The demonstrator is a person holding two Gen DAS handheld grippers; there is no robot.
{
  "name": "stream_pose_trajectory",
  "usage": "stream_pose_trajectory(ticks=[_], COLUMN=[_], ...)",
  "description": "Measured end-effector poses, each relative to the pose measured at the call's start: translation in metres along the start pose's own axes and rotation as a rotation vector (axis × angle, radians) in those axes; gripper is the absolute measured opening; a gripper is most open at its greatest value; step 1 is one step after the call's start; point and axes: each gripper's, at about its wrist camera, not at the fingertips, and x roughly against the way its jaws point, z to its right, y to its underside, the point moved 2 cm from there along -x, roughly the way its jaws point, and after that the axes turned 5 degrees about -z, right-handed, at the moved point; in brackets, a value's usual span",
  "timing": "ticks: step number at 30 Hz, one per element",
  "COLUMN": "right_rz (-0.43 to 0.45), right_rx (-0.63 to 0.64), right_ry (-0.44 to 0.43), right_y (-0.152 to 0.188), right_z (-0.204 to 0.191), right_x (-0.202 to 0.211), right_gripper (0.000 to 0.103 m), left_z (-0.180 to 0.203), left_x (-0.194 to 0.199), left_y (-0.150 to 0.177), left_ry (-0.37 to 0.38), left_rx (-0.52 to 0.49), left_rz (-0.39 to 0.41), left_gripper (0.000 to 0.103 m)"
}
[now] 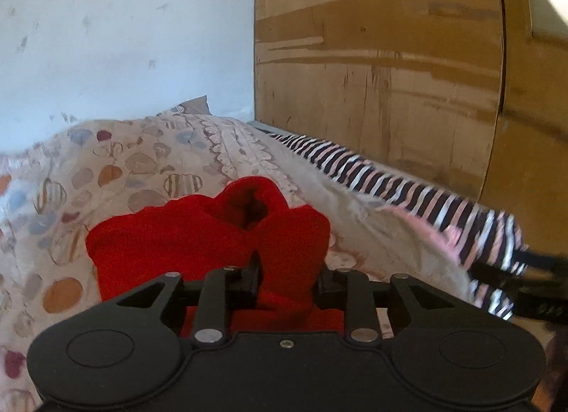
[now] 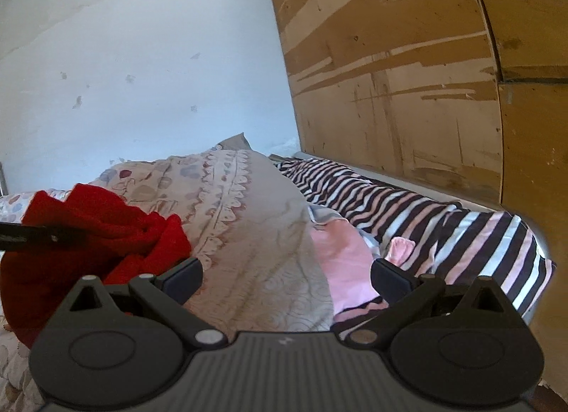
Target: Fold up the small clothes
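A small red knit garment (image 1: 198, 234) lies bunched on the patterned bed cover (image 1: 124, 163). My left gripper (image 1: 288, 277) is shut on the near edge of the red garment, its fingers pinching a fold. In the right wrist view the red garment (image 2: 88, 234) sits at the left, with a dark finger (image 2: 39, 234) of the left gripper across it. My right gripper (image 2: 285, 278) is open and empty, low over the bed cover (image 2: 255, 234), to the right of the red garment. It also shows blurred at the right edge of the left wrist view (image 1: 525, 291).
A black, white and pink striped cloth (image 2: 426, 220) and a pink cloth (image 2: 348, 263) lie along the bed's right side. A worn wooden wardrobe (image 2: 408, 74) stands right behind them. A white wall (image 2: 142, 57) is at the back. A pillow corner (image 1: 195, 104) pokes up at the far end.
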Motion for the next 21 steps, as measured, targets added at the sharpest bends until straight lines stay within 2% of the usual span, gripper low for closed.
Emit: stream_pose_trajectory(ticks=[3, 5, 7, 9, 12, 15, 16, 21], right_rz=[-0.008, -0.013, -0.022, -0.029, -0.037, -0.04, -0.04, -0.046], right_rx=[0.006, 0.011, 0.022, 0.029, 0.04, 0.051, 0.055, 0.071], right_ry=[-0.006, -0.012, -0.018, -0.02, -0.029, -0.041, -0.045, -0.065], right_y=[0.0, 0.001, 0.001, 0.001, 0.001, 0.002, 0.001, -0.001], right_z=[-0.003, -0.005, -0.008, -0.012, -0.018, -0.024, -0.025, -0.036], right_x=[-0.001, -0.001, -0.003, -0.005, -0.005, -0.005, -0.005, -0.008], right_gripper=[0.103, 0.103, 0.103, 0.103, 0.103, 0.103, 0.103, 0.103], left_z=[-0.013, -0.021, -0.028, -0.032, -0.037, -0.047, -0.052, -0.087], left_x=[0.007, 0.011, 0.018, 0.025, 0.039, 0.055, 0.061, 0.077], left_y=[0.001, 0.0, -0.001, -0.002, -0.002, -0.001, 0.0, 0.006], left_ry=[0.058, 0.088, 0.135, 0.175, 0.204, 0.177, 0.153, 0.003], left_rx=[0.075, 0.126, 0.183, 0.23, 0.279, 0.343, 0.374, 0.547], left_rz=[0.011, 0.028, 0.05, 0.071, 0.101, 0.133, 0.144, 0.13], left_gripper=[0.037, 0.044, 0.066, 0.08, 0.087, 0.094, 0.098, 0.101])
